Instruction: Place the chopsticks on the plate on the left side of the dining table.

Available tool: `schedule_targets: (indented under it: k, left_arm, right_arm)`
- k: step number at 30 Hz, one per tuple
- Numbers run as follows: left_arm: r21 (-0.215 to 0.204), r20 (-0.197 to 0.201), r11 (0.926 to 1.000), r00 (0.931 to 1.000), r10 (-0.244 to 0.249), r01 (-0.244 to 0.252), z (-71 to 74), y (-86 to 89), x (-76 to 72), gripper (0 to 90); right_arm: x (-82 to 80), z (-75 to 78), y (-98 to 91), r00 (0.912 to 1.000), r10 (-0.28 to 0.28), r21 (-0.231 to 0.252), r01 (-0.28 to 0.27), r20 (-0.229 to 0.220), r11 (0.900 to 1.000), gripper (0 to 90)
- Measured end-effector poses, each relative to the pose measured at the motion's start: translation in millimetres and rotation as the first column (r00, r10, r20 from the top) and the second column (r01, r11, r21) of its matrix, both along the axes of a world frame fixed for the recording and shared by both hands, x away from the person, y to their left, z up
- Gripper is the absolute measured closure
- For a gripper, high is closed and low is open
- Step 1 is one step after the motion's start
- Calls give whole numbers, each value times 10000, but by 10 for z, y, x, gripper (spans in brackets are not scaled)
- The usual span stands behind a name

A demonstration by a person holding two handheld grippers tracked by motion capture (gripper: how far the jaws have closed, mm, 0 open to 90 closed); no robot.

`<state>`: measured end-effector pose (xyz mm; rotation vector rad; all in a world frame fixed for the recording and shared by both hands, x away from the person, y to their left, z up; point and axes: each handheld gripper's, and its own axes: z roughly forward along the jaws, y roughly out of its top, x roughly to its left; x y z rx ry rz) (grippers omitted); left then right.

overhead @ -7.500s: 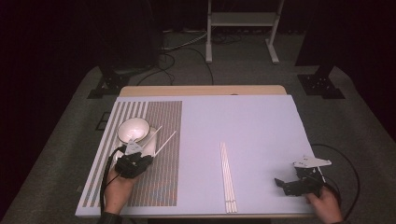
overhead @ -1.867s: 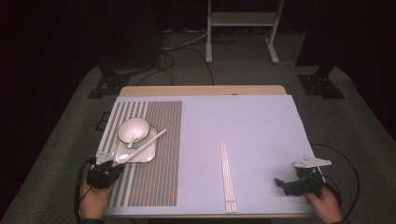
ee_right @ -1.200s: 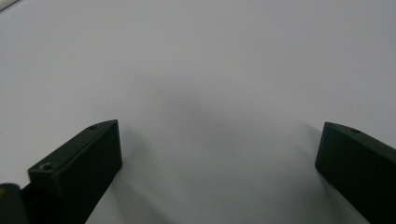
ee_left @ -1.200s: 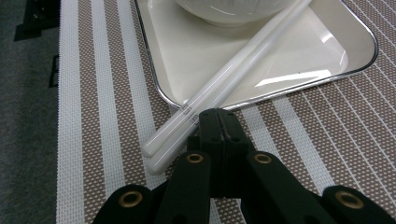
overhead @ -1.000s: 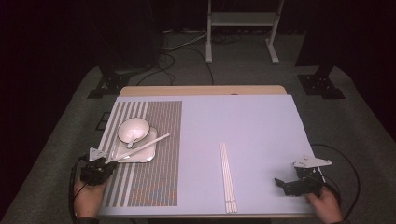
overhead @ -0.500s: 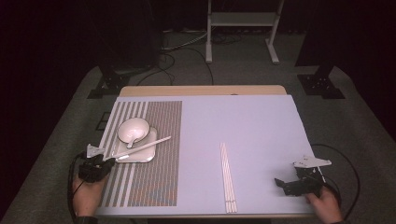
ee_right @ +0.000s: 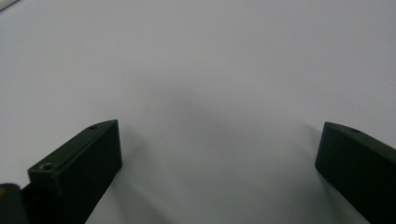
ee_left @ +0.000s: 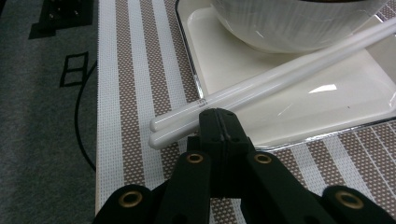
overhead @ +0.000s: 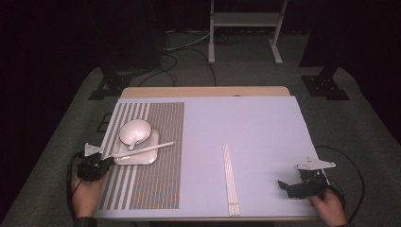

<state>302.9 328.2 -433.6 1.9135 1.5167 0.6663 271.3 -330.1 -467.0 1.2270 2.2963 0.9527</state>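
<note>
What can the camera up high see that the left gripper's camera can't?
High view: a second pair of white chopsticks on the pale blue table cover, and the open right gripper. Left gripper view: up close, the left gripper, jaws shut, beside the chopstick ends. Both: round white bowl, square cream plate, white chopsticks across it, brown striped placemat.

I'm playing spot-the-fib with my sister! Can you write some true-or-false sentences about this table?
1. The bowl sits on the square plate. True.
2. The left tool is wide open. False: its jaws are shut together.
3. The chopsticks on the plate lie across it, ends sticking out over the striped mat. True.
4. The right tool holds the other chopsticks. False: it is open and empty, apart from them.
</note>
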Motion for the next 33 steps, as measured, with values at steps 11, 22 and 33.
schedule_targets:
  k: [11, 22, 33]
  left_arm:
    - [-16, -8, 10000, 10000, 21, -21, 4, 23, 73, 898]
    - [-82, 71, 9999, 9999, 111, -110, 17, 48, 122, 898]
    - [-54, 57, 9999, 9999, 92, -92, 10, 64, 153, 898]
  right_arm:
    - [-1, 0, 1, 10000, -6, 4, 6, 4, 10000, 0]
    - [-1, 0, 1, 10000, -1, 4, 1, 10, 10000, 0]
    - [-1, 0, 0, 10000, -1, 4, 1, 12, 10000, 0]
